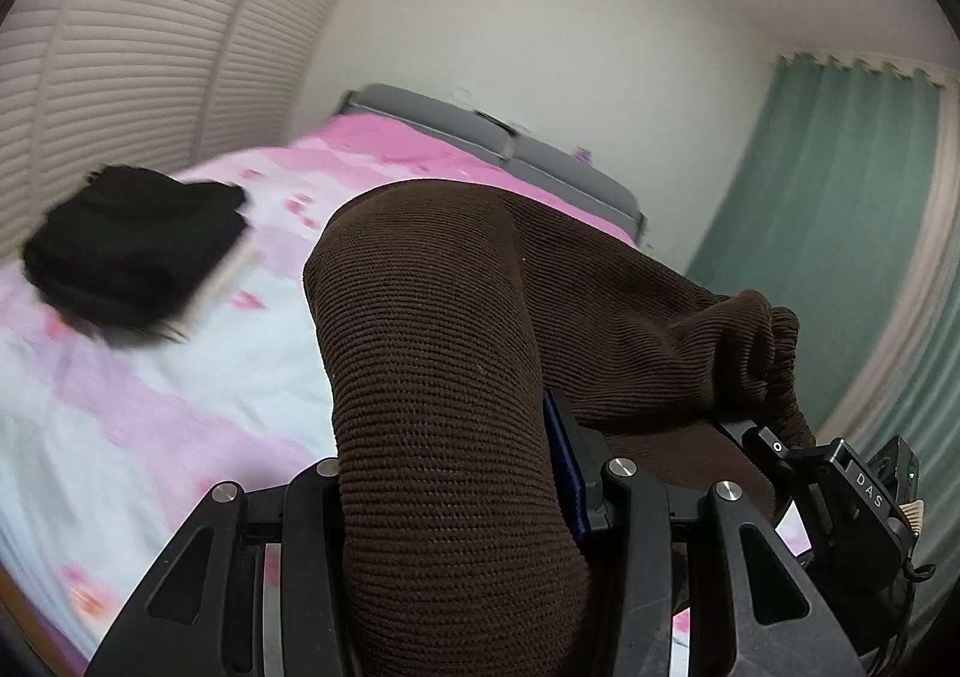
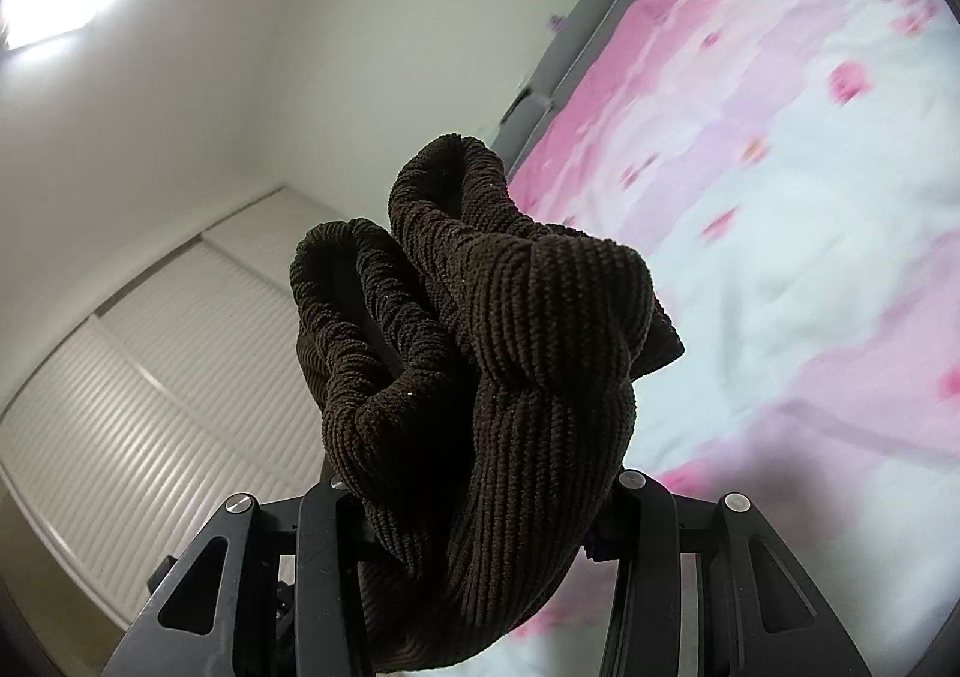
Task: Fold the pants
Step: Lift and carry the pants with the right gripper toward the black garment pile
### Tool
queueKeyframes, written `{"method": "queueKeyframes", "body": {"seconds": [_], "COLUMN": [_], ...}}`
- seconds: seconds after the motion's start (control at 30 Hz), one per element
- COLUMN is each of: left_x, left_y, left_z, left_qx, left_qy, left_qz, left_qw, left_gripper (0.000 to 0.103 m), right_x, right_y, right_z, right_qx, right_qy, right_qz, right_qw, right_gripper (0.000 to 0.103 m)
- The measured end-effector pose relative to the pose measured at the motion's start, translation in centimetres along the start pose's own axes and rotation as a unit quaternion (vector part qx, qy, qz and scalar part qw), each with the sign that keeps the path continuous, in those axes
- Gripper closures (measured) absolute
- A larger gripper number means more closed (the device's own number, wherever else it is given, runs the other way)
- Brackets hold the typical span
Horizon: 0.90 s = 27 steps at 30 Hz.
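Left wrist view: my left gripper (image 1: 456,497) is clamped on the brown ribbed knit pants (image 1: 432,353), lifted above the pink-and-white bed cover (image 1: 150,407). Right wrist view: my right gripper (image 2: 480,503) clamps bunched fabric; I should keep both level and taut.

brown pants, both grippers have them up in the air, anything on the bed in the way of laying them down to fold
The brown pants are clamped in the left gripper and the right gripper. One thing lies on the pink bedspread: a folded black garment, off to the left in the left wrist view. The rest of the visible bedspread looks free, though the pants hide part of it.
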<state>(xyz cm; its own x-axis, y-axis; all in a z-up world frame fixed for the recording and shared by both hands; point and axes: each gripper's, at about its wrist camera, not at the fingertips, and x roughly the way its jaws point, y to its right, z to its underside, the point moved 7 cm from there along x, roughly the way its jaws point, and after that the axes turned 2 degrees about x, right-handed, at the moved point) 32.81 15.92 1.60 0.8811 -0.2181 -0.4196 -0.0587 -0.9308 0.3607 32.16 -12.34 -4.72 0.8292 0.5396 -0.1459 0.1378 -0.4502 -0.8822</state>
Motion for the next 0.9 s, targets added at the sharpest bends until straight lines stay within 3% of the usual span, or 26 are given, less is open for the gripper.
{"method": "queueKeyframes", "body": {"seconds": [0.3,0.6,0.77,0.9], "left_x": [0.8,4.5,9.4,13.7], "left_y": [-16.7,-31.8,-38.5,-43.3], "left_z": [-9.6,-19.3,-20.4,-18.4], "left_qx": [-0.036,-0.017,-0.012,-0.033], "left_qy": [0.034,0.083,0.071,0.036], "left_qz": [-0.045,-0.092,-0.106,-0.106], "left_qw": [0.9977,0.9922,0.9918,0.9931], "left_gripper": [0.058,0.056,0.056,0.055], "right_x": [15.8,32.9,40.8,45.6], "right_y": [-8.2,-16.0,-16.1,-14.1], "right_z": [8.1,14.7,17.2,19.2], "right_qx": [0.007,-0.006,-0.015,-0.022], "right_qy": [-0.05,-0.094,-0.119,-0.139], "right_qz": [-0.049,-0.101,-0.099,-0.08], "right_qw": [0.998,0.99,0.988,0.987], "right_gripper": [0.059,0.059,0.058,0.058]}}
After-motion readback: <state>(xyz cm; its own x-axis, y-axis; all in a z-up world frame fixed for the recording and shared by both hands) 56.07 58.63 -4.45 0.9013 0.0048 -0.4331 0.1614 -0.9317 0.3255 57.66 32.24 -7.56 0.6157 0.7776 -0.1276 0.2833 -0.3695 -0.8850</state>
